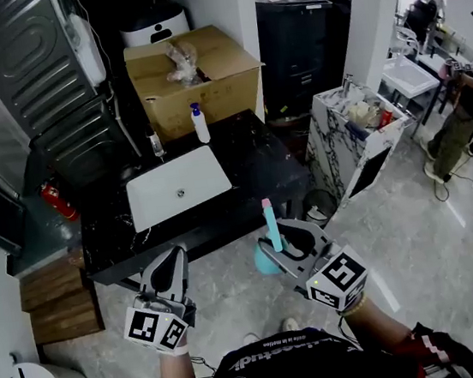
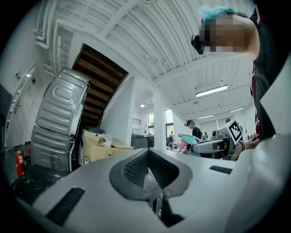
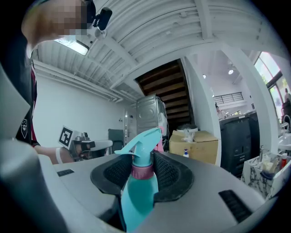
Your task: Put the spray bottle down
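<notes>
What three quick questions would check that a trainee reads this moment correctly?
1. Which holds the teal spray bottle: the left gripper or the right gripper?
2. True or false: the left gripper's jaws stand wide apart.
3. The white sink is set in: A) a black counter; B) a wooden table; C) a glass shelf.

Key
1. The right gripper; its jaws close on the bottle's neck, below the pink collar.
2. False; its jaws are together with nothing between them.
3. A.
</notes>
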Demonstrator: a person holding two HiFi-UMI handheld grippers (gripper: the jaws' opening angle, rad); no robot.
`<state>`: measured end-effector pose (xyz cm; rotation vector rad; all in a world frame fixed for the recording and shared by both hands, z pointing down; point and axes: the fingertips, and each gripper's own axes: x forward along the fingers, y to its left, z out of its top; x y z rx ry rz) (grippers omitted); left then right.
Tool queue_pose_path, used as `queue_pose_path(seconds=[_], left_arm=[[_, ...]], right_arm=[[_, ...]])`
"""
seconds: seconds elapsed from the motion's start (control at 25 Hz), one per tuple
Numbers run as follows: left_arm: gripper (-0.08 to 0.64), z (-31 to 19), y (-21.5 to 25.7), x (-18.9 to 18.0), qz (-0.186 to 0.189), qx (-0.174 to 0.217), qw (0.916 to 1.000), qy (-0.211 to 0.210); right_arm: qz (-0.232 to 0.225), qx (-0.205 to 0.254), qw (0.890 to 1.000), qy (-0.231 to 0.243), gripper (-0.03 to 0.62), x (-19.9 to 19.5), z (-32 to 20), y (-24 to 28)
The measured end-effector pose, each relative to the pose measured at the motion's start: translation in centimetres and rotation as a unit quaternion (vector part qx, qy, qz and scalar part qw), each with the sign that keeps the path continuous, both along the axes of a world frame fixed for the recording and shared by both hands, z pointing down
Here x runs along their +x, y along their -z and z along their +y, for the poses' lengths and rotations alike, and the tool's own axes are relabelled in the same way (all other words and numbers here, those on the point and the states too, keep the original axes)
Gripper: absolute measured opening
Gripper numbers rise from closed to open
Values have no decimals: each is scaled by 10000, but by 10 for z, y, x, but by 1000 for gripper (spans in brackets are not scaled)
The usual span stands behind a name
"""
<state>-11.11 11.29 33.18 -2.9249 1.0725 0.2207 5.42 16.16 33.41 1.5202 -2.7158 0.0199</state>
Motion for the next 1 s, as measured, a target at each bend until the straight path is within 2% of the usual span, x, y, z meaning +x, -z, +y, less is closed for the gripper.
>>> queue_pose_path(seconds=[0.64, 1.0], left_arm=[[15, 5, -2, 44, -61, -94, 9999, 81], [15, 10, -5, 83, -245, -108, 9994, 208]], right_arm=[[-200, -115, 9997, -22, 170, 46, 4, -5], [-136, -13, 9995, 284, 169, 86, 9, -15]])
